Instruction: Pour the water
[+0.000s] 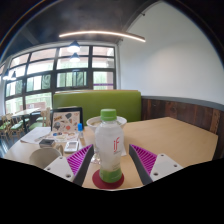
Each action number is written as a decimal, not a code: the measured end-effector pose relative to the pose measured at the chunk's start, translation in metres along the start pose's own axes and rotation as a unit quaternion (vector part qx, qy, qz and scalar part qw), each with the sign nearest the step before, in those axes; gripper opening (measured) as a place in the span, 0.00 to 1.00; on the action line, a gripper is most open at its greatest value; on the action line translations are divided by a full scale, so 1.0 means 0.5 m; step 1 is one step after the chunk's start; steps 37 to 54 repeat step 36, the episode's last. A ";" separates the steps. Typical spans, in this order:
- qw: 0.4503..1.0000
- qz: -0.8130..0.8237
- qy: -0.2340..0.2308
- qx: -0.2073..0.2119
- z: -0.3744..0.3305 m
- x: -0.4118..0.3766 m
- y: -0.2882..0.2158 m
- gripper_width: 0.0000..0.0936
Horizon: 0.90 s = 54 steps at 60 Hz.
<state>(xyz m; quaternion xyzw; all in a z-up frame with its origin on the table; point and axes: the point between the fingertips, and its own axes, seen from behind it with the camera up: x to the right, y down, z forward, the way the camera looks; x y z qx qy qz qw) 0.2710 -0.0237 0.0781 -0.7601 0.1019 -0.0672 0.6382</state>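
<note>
A clear plastic bottle (pixel 109 150) with a green cap, a white label with red lettering and green liquid low inside stands upright on a dark red round coaster (pixel 108 180) on the wooden table (pixel 170 140). It stands between my gripper's (pixel 111 163) two fingers, whose purple pads (pixel 83 157) flank it with a gap at each side. The gripper is open. A clear glass bowl or cup (pixel 97 123) sits just behind the bottle, partly hidden by it.
On the table beyond the left finger lie a small bottle (pixel 80 128), a dark tablet or screen (pixel 66 118), and small boxes and cards (pixel 47 143). A green bench back (pixel 110 102) stands behind the table, with windows beyond it.
</note>
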 end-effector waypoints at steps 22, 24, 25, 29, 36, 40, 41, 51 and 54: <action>0.999 -0.015 -0.013 0.033 -0.355 -0.105 -0.075 0.88; 0.999 -0.016 -0.018 0.033 -0.378 -0.116 -0.073 0.87; 0.999 -0.016 -0.020 0.034 -0.387 -0.122 -0.072 0.87; 0.999 -0.015 -0.026 0.035 -0.429 -0.138 -0.067 0.88; 0.999 -0.010 -0.028 0.038 -0.485 -0.156 -0.062 0.88; 0.999 -0.010 -0.028 0.038 -0.485 -0.156 -0.062 0.88; 0.999 -0.010 -0.028 0.038 -0.485 -0.156 -0.062 0.88; 0.999 -0.010 -0.028 0.038 -0.485 -0.156 -0.062 0.88; 0.999 -0.010 -0.028 0.038 -0.485 -0.156 -0.062 0.88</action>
